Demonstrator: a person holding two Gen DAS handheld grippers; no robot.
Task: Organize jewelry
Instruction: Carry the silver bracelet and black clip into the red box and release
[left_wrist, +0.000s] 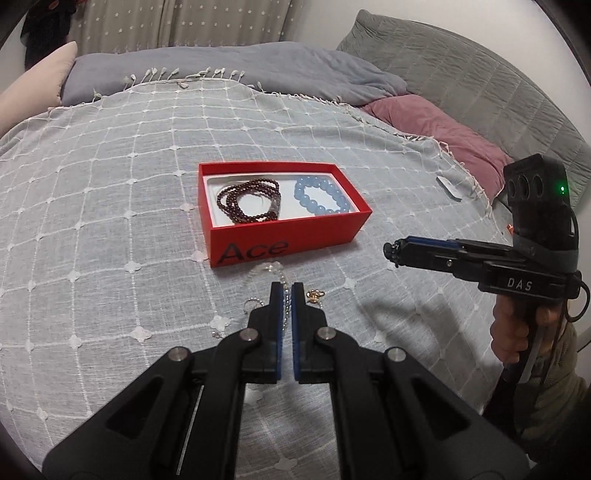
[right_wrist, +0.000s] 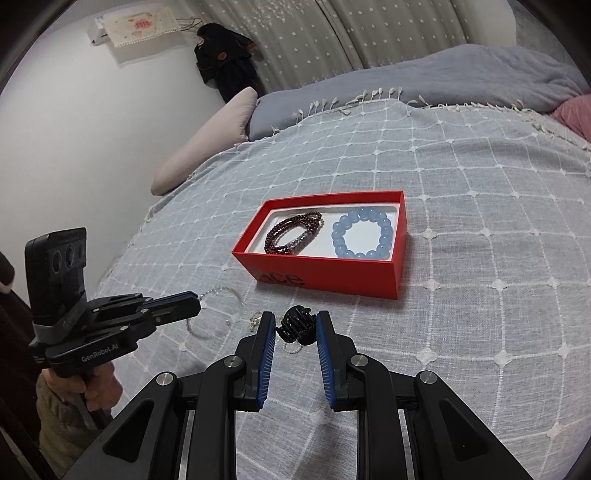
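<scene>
Left wrist view: the left gripper (left_wrist: 287, 291) is pinching a silver chain (left_wrist: 285, 306) between closed jaws, near the red box (left_wrist: 286, 236) mid-bedspread (left_wrist: 110, 206). Right wrist view: the right gripper (right_wrist: 295, 325) is clamping a black hair claw (right_wrist: 295, 325) just before the box.

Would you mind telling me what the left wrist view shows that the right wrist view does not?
Only the left wrist view: the right hand, a green light above it, a white tag. Only the right wrist view: the left hand, a hanging dark garment, a covered unit on the wall. Both: the red box holding a dark red bracelet and a blue bracelet.
</scene>
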